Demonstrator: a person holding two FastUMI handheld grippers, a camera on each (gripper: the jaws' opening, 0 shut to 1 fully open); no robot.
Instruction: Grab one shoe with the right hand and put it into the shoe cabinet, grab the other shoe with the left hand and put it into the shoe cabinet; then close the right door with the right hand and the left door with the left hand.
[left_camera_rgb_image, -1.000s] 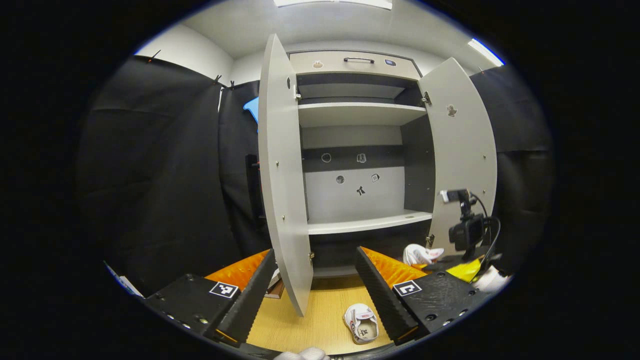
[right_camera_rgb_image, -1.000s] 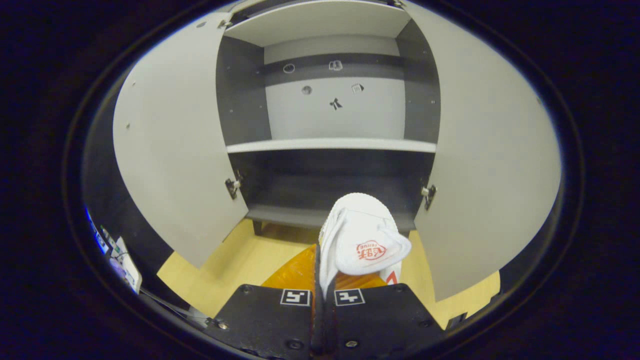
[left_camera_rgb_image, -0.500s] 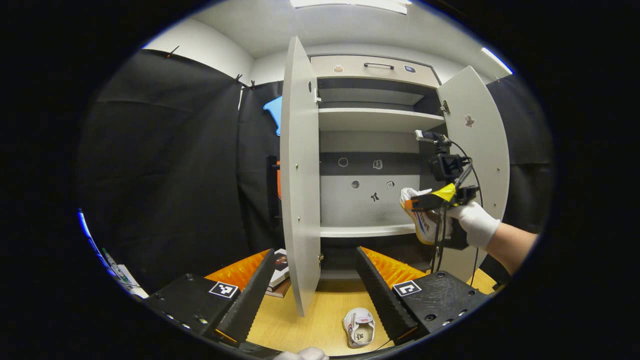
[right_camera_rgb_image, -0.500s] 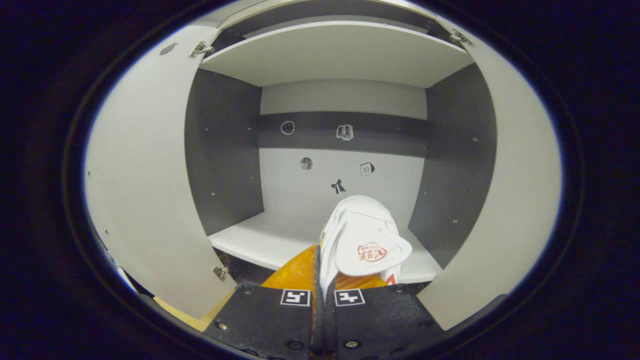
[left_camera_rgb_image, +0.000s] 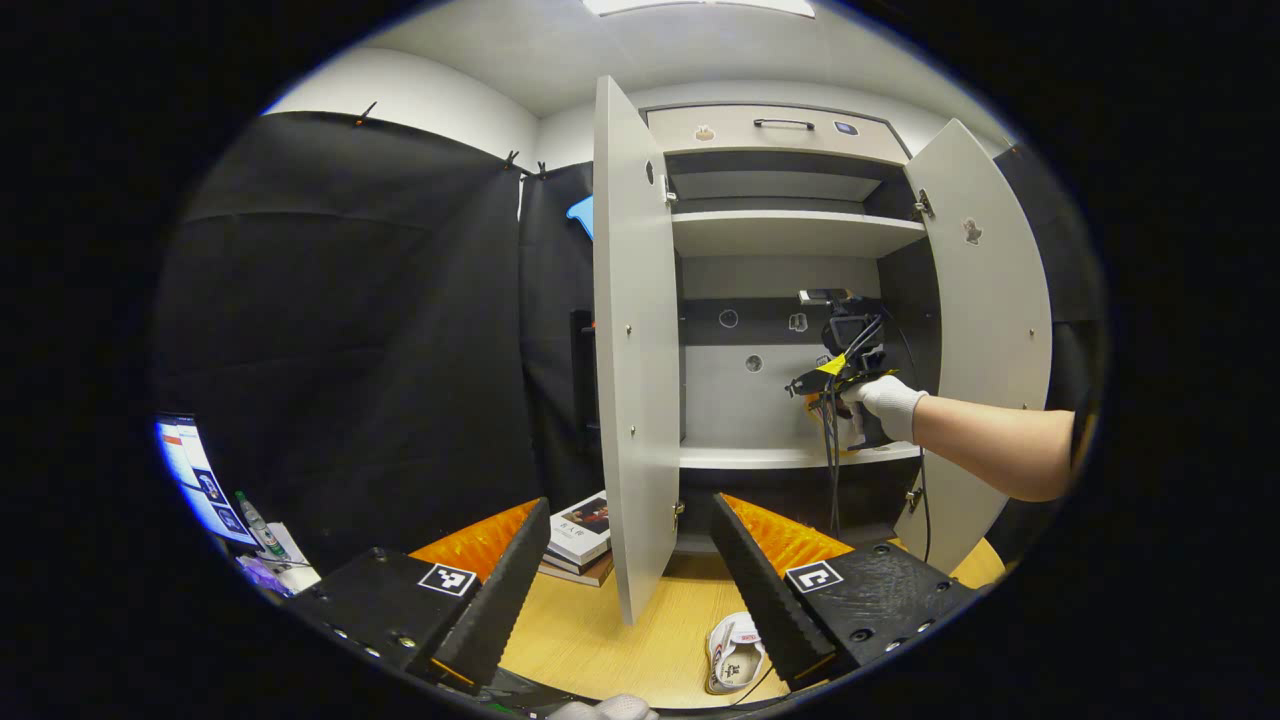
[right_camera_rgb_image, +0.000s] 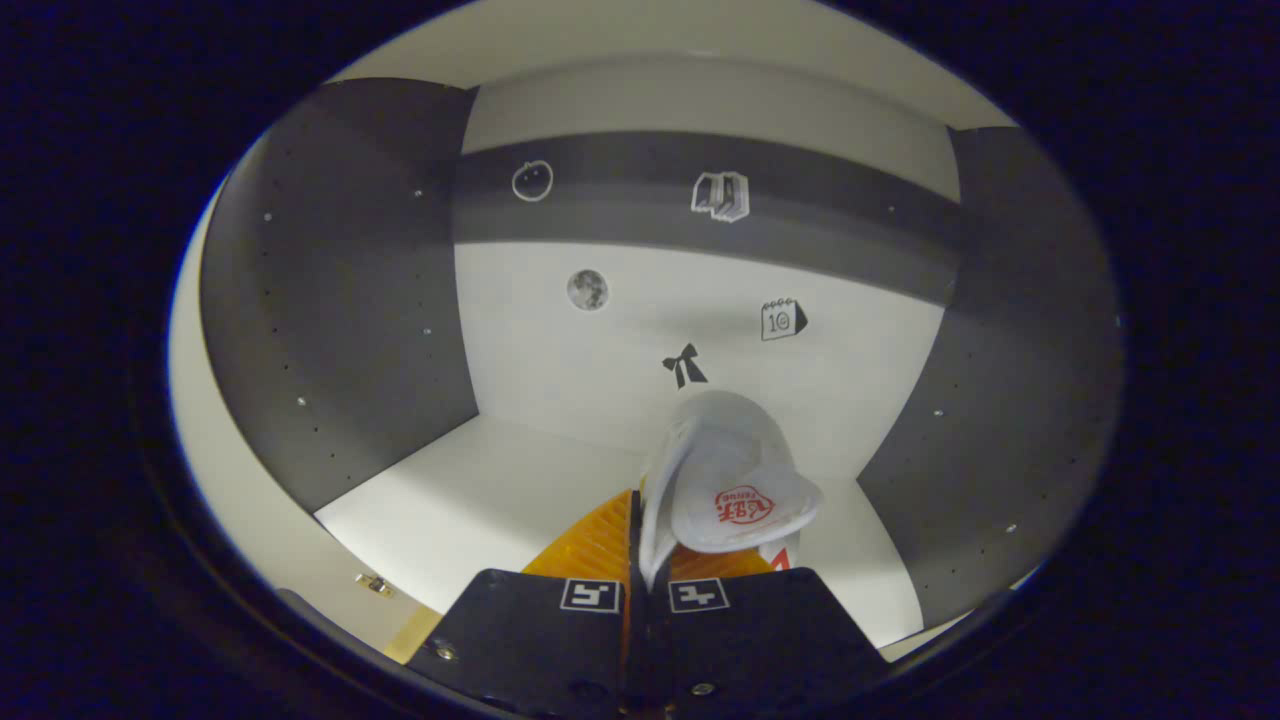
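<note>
Left of the cabinet (left_camera_rgb_image: 780, 130), a stack of books (left_camera_rgb_image: 583, 538) lies on the floor (left_camera_rgb_image: 610, 640) just beside the foot of the left door (left_camera_rgb_image: 632, 350), which stands wide open. The left tool (left_camera_rgb_image: 630, 590) hovers low in front of the cabinet with its fingers spread wide and nothing between them. The second shoe (left_camera_rgb_image: 733, 655) lies on the floor below the cabinet, just beside the left tool's right finger, opening upward.

Inside the cabinet, the right tool (right_camera_rgb_image: 640, 545) has its fingers pressed together, pinching the first shoe (right_camera_rgb_image: 725, 485) by its edge. The shoe hangs just above the middle shelf (right_camera_rgb_image: 480, 500), toe toward the back panel (right_camera_rgb_image: 640, 330); whether it touches the shelf cannot be told.

Risks from here:
- Releasing while the shoe is above the shelf may let it tip or roll toward the front edge and drop out. Cause: the grip is on one edge, so the shoe hangs off balance.
- The trailing cable (left_camera_rgb_image: 830, 470) under the right tool could catch on the shelf edge when the tool is drawn back.
- The right door (left_camera_rgb_image: 985, 330) stands close beside the forearm; a wide withdrawal could knock it.

Pose: the gloved right hand (left_camera_rgb_image: 885, 405) reaches into the cabinet at middle-shelf height, forearm near level, tool pointing at the back panel. The left tool is held low, angled slightly upward toward the cabinet.
</note>
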